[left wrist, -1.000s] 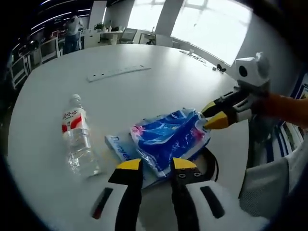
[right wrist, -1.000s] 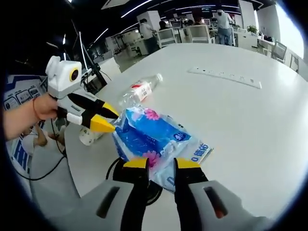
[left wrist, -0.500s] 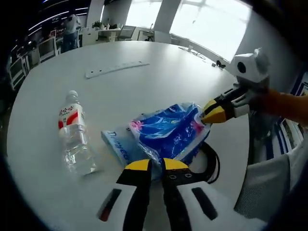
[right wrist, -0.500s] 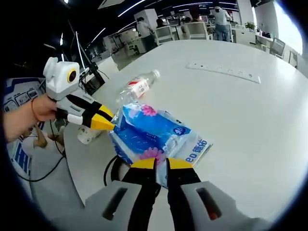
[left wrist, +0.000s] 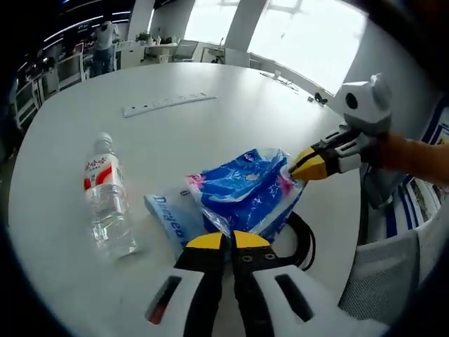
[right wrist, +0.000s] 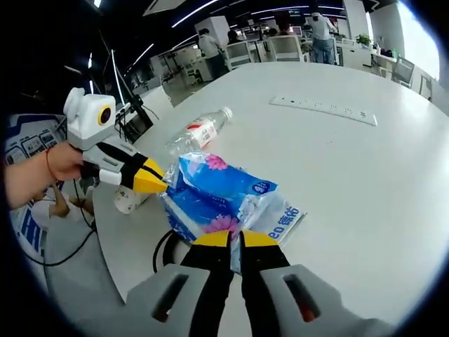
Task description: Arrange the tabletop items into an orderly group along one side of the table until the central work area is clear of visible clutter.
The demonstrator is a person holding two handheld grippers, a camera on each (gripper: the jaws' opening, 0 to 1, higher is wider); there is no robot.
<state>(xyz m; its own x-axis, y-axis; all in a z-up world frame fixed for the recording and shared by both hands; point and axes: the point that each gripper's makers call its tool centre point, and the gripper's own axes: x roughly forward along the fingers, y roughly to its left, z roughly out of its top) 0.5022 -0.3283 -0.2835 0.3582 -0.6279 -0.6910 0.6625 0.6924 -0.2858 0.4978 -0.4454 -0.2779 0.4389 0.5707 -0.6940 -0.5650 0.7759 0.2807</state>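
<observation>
A blue tissue pack (left wrist: 245,189) (right wrist: 210,193) is held from both ends near the table's edge. My left gripper (left wrist: 226,239) is shut on its near plastic edge. My right gripper (right wrist: 235,239) is shut on the opposite end. In the left gripper view the right gripper (left wrist: 305,165) comes in from the right, pinching the pack's far corner. In the right gripper view the left gripper (right wrist: 151,181) bites the pack from the left. A flat pale-blue pack (left wrist: 168,214) (right wrist: 284,217) lies partly under it. A clear water bottle (left wrist: 105,193) (right wrist: 196,133) lies on its side nearby.
The white round table (left wrist: 210,133) (right wrist: 365,182) carries a white power strip (left wrist: 165,104) (right wrist: 323,109) farther in. A black cable loop (left wrist: 305,239) (right wrist: 165,249) lies under the packs at the edge. A white cup-like object (right wrist: 126,200) stands by the left gripper. Office chairs and desks lie beyond.
Both grippers have gone from open around the tissue pack's ends to shut on it. The pack now looks bunched and slightly raised between them.
</observation>
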